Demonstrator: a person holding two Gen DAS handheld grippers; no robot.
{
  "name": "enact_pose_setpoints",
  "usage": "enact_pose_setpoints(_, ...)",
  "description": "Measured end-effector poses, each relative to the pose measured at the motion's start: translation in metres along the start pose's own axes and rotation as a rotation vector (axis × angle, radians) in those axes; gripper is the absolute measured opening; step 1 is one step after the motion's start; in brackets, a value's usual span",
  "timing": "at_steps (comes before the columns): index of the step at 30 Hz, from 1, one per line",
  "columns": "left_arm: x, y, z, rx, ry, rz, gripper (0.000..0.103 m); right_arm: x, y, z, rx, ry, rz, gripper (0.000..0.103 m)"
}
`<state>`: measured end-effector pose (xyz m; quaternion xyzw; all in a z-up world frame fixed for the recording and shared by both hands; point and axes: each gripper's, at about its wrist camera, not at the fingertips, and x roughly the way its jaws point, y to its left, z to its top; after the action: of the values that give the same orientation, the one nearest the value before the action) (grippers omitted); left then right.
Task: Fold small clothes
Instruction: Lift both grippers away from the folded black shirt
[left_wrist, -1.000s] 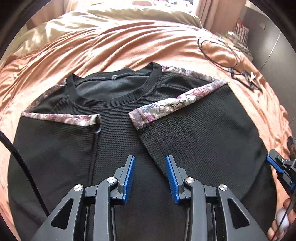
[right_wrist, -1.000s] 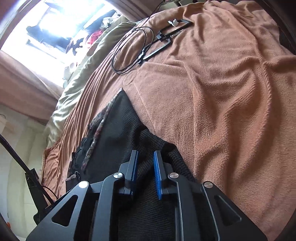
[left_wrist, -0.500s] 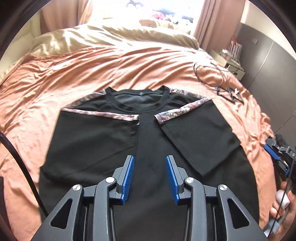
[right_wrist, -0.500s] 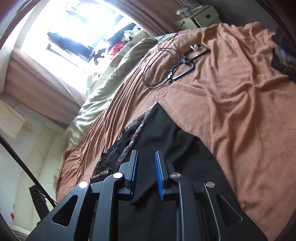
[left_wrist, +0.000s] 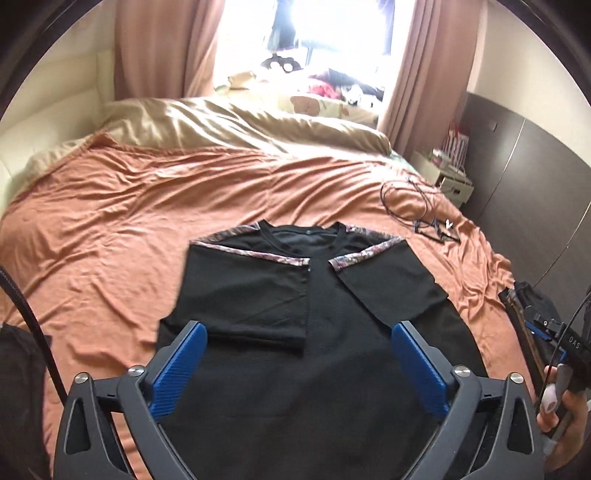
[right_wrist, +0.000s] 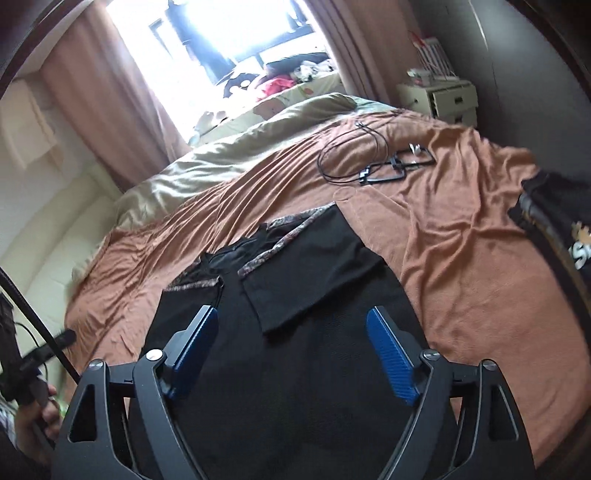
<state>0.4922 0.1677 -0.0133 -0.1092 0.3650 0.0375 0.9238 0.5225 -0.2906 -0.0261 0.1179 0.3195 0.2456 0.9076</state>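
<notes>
A black shirt with floral-trimmed sleeves lies flat on the orange blanket, collar away from me. Both sleeves are folded in over its body. My left gripper hangs above the shirt's lower half. Its jaws are opening wide, with nothing between the blue pads. In the right wrist view the same shirt lies below my right gripper. That gripper's jaws are opening too and hold nothing. The right gripper and the hand that holds it show at the right edge of the left wrist view.
A coiled black cable with small black items lies on the blanket beyond the shirt's right shoulder. A folded dark garment sits at the right edge of the bed. A beige duvet covers the far end; a nightstand stands beyond.
Both grippers have pulled back and risen from the shirt, so more of the bed shows. Both pairs of jaws went from narrow to wide. The right wrist has rolled.
</notes>
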Motion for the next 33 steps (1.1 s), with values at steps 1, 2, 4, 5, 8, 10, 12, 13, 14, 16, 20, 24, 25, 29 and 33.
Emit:
enact_pose_setpoints(1, -0.009, 0.003, -0.002, -0.008, -0.002, 0.002, 0.102, -0.009, 0.004, -0.003, -0.010, 0.001, 0.003, 0.082)
enact_pose_setpoints(2, -0.019, 0.006, -0.005, -0.012, -0.005, 0.006, 0.102, -0.019, 0.008, -0.005, -0.020, -0.004, 0.014, 0.082)
enact_pose_setpoints(4, -0.037, 0.009, -0.012, -0.007, -0.017, 0.017, 0.102, -0.041, 0.018, -0.009, -0.041, -0.025, 0.041, 0.083)
enact_pose_setpoints(5, -0.048, 0.011, -0.015, -0.003, -0.028, 0.020, 0.102, -0.052, 0.018, -0.013, -0.049, -0.036, 0.047, 0.083)
enact_pose_setpoints(8, -0.079, 0.014, -0.028, 0.022, -0.067, 0.035, 0.102, -0.088, 0.017, -0.022, -0.075, -0.113, 0.046, 0.083)
enact_pose_setpoints(10, -0.098, 0.017, -0.035, 0.040, -0.095, 0.046, 0.102, -0.114, 0.017, -0.033, -0.097, -0.175, 0.038, 0.083)
enact_pose_setpoints(12, -0.119, 0.019, -0.044, 0.056, -0.133, 0.060, 0.102, -0.140, 0.016, -0.044, -0.120, -0.230, 0.043, 0.083)
enact_pose_setpoints(13, -0.129, 0.020, -0.048, 0.062, -0.149, 0.067, 0.102, -0.152, 0.016, -0.050, -0.129, -0.257, 0.041, 0.083)
enact_pose_setpoints(14, -0.137, 0.020, -0.052, 0.065, -0.159, 0.069, 0.102, -0.165, 0.015, -0.056, -0.142, -0.281, 0.027, 0.083)
enact_pose_setpoints(16, -0.155, 0.023, -0.062, 0.072, -0.173, 0.069, 0.102, -0.185, 0.015, -0.067, -0.175, -0.311, -0.004, 0.083)
enact_pose_setpoints(20, -0.181, 0.026, -0.084, 0.086, -0.188, 0.094, 0.102, -0.218, 0.014, -0.091, -0.244, -0.312, -0.007, 0.083)
enact_pose_setpoints(24, -0.200, 0.032, -0.107, 0.075, -0.194, 0.093, 0.102, -0.232, 0.008, -0.111, -0.269, -0.236, -0.001, 0.083)
enact_pose_setpoints(25, -0.203, 0.034, -0.112, 0.063, -0.190, 0.088, 0.102, -0.235, 0.007, -0.114, -0.273, -0.212, 0.008, 0.083)
enact_pose_setpoints(29, -0.221, 0.043, -0.133, 0.040, -0.178, 0.079, 0.102, -0.255, 0.002, -0.132, -0.299, -0.184, -0.030, 0.097)
enact_pose_setpoints(33, -0.234, 0.052, -0.156, 0.023, -0.180, 0.091, 0.103, -0.272, 0.000, -0.143, -0.306, -0.189, -0.074, 0.103)
